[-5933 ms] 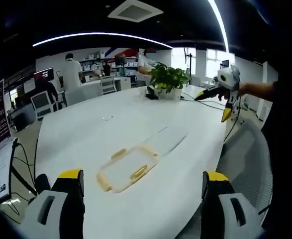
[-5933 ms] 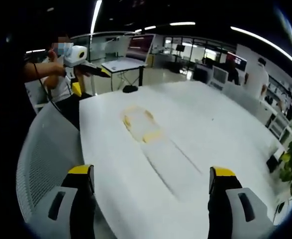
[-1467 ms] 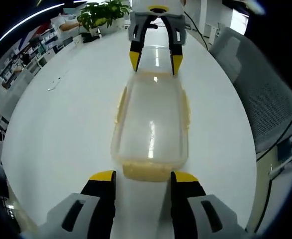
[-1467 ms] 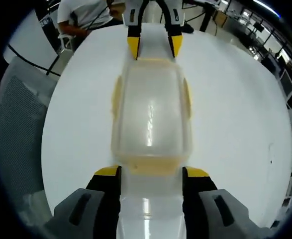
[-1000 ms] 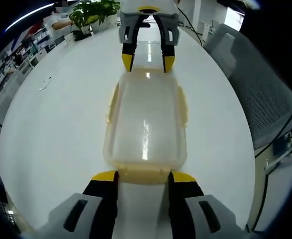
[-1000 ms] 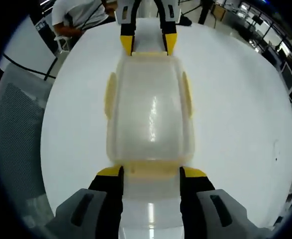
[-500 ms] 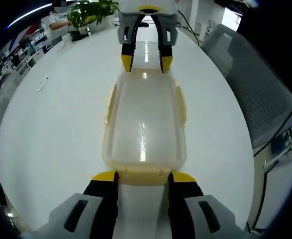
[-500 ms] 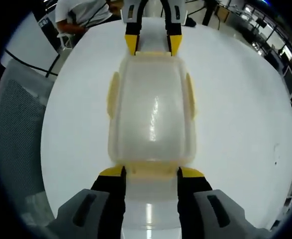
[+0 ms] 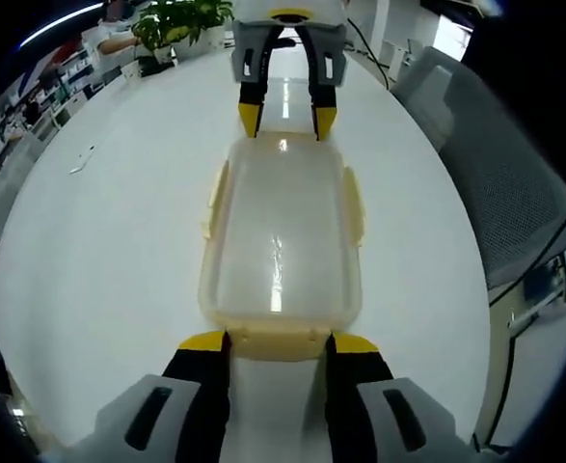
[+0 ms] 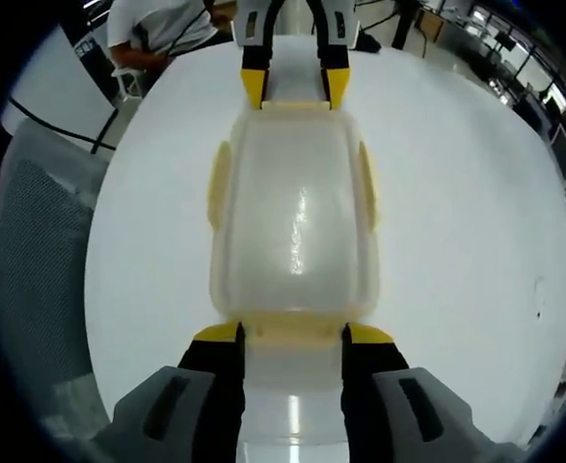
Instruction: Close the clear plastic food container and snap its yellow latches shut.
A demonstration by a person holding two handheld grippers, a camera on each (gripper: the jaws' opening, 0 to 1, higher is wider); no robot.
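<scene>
A clear plastic container [image 9: 281, 231] lies lengthwise on the white table [image 9: 99, 241] with its lid on. Yellow latches show on its long sides [image 9: 353, 198] and at both ends. My left gripper [image 9: 279, 342] sits at the near end in the left gripper view, its jaws drawn in against the yellow end latch [image 9: 279, 338]. The right gripper [image 9: 287, 123] holds the opposite end the same way. In the right gripper view, the container [image 10: 294, 212] runs from my right gripper [image 10: 292, 336], shut on its end latch [image 10: 294, 330], up to the left gripper [image 10: 295, 89].
A grey mesh chair [image 9: 499, 174] stands at the table's edge, also seen as the chair [image 10: 37, 251]. A potted plant [image 9: 181, 17] sits at the table's far end. A small object [image 9: 82, 164] lies on the table. A person [image 10: 157, 24] is beyond the table.
Both grippers came from wide open and apart from the container to its two ends. Over the last second their jaws narrowed slightly around the end latches; the container stayed put.
</scene>
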